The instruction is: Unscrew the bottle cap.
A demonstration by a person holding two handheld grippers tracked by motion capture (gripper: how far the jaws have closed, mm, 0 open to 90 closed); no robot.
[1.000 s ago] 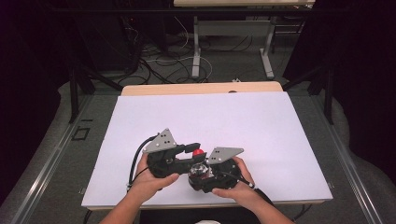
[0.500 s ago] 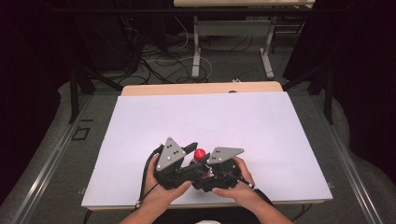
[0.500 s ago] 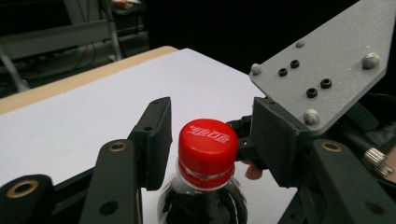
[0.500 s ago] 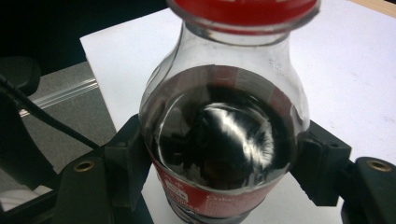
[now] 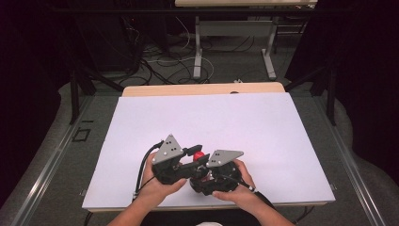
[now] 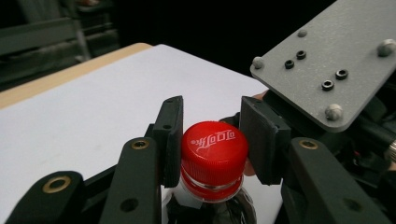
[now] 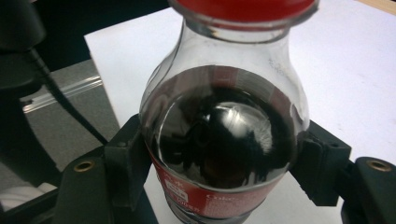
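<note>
While right gripper (image 7: 224, 163) clamps bottle (image 7: 224, 140) — left gripper (image 6: 212, 140) pinches cap (image 6: 214, 148).

- Ahead of your jaws, a white table (image 5: 263, 127) ends in a wooden edge.
- Beyond it: grey floor (image 5: 99, 101), tangled cables (image 5: 160, 59), another table's legs (image 5: 197, 47), darkness.

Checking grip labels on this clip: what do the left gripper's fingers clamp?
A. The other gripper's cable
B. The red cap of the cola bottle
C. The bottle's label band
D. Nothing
B: in the left gripper view the left gripper has one finger pressed on each side of the red cap, while the right gripper holds the bottle by its body.
</note>
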